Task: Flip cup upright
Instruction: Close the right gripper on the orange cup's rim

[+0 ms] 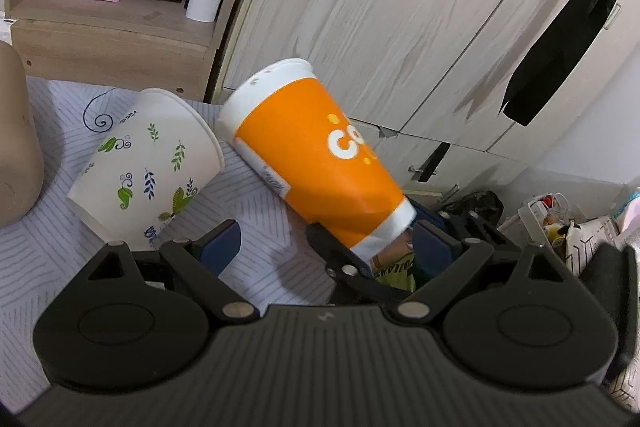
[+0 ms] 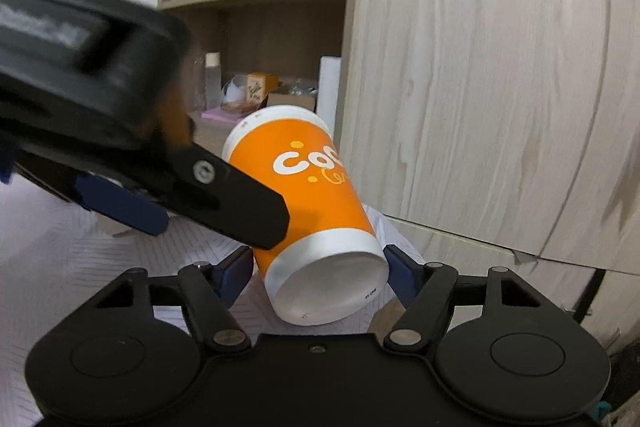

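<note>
An orange paper cup point(image 1: 316, 151) with a white lid lies tilted, base toward the cameras; it also shows in the right wrist view point(image 2: 316, 203). My right gripper point(image 2: 320, 277) is shut on the cup's white base, one blue pad on each side. That gripper's black finger point(image 1: 340, 259) shows under the cup's base in the left wrist view. My left gripper point(image 1: 324, 243) is open and empty, just short of the cup. Its black finger point(image 2: 240, 203) crosses in front of the cup's left side in the right wrist view.
A white paper cup with leaf prints point(image 1: 148, 163) lies on its side on the striped cloth point(image 1: 256, 195), left of the orange cup. A wooden shelf unit point(image 1: 112, 27) with boxes and a paper roll stands behind. Wardrobe doors point(image 1: 400, 7) stand at right.
</note>
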Demonstrator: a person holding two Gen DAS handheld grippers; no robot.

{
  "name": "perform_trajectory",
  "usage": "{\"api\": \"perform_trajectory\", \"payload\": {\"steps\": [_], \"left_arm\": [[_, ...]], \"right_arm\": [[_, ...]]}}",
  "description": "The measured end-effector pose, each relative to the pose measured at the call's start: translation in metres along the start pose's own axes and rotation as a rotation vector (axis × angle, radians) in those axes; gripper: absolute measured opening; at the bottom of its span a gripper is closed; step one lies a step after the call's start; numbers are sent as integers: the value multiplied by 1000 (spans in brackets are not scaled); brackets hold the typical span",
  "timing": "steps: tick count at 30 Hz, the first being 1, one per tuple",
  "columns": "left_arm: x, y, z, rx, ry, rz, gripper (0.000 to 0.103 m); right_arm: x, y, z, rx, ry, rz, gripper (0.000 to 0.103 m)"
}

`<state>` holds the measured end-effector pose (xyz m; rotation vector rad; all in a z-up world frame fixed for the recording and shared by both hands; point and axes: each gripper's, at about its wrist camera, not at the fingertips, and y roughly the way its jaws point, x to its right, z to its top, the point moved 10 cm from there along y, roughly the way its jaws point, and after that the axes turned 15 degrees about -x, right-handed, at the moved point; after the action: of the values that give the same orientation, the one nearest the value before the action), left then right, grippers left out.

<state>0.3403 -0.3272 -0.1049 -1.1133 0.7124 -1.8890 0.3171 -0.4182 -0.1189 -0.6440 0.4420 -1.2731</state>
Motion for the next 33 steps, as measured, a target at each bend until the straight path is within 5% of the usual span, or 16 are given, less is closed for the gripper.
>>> {"api": "perform_trajectory", "payload": {"steps": [5, 22, 33], "left_arm": [[-3, 1, -2, 11, -3, 30, 93], [-1, 0, -25, -68, -31, -56, 93], [-1, -7, -37, -99, -50, -113, 93]], "right_arm": [[-3, -16, -11, 20, 30, -25, 73], [-18, -36, -28, -92, 164, -50, 70], [-35, -53, -48, -193, 385, 92, 70]]}}
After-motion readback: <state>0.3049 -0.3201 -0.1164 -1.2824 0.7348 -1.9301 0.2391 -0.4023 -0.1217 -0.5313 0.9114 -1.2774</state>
